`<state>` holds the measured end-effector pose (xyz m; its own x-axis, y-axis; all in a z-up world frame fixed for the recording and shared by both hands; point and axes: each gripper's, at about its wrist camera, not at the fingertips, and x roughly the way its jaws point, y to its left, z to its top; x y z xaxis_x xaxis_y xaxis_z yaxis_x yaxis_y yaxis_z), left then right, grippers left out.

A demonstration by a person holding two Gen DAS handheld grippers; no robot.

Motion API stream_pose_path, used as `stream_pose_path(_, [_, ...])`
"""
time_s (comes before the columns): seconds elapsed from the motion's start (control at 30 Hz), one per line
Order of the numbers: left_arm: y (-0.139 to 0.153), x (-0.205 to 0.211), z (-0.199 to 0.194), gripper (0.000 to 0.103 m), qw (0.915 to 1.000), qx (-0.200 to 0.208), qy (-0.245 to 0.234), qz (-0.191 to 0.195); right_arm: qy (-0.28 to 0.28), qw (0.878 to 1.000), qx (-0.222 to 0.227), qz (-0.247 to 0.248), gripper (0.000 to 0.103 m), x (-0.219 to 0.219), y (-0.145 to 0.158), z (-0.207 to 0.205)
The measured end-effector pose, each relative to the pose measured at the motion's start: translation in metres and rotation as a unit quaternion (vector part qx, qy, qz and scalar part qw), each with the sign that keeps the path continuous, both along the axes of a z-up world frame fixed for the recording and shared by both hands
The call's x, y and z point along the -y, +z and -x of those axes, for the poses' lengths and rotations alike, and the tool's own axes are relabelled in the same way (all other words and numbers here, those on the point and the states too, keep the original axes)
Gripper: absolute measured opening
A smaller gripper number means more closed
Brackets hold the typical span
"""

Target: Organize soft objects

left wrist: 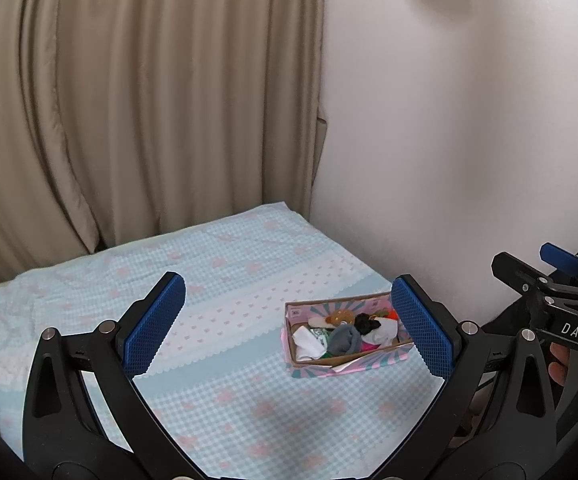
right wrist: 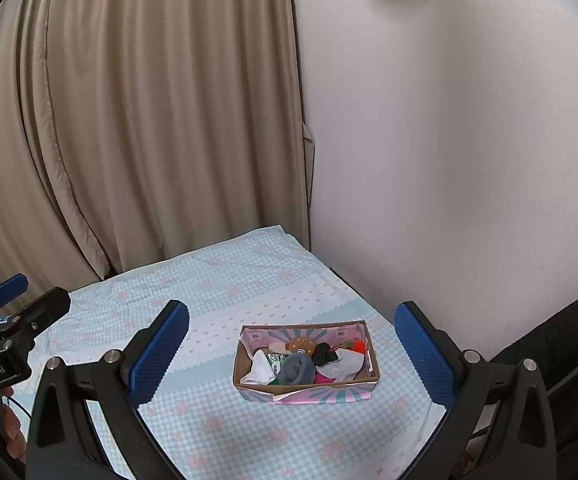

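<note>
Both claws spread wide and held clear of everything, left gripper (left wrist: 287, 324), right gripper (right wrist: 291, 354), cardboard box (right wrist: 305, 386) of soft items (right wrist: 297, 366) seen at 12 o'clock between the right fingers, bedspread (right wrist: 209, 432) bare around it, wall (right wrist: 449, 160) close at 2 o'clock, curtain (right wrist: 129, 120) at 11.
</note>
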<state>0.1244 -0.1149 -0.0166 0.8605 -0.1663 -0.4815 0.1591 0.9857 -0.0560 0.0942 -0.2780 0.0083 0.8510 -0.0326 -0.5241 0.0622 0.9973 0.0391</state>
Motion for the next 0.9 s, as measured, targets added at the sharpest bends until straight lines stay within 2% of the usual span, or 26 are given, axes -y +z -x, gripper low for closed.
stream_pose_path(0.9, [0.0044, 0.0094, 0.0096, 0.103, 0.9999, 0.011, 0.007, -0.002, 0.002, 1.000, 0.010, -0.005, 0.103, 0.0043, 0.0028, 0.0000])
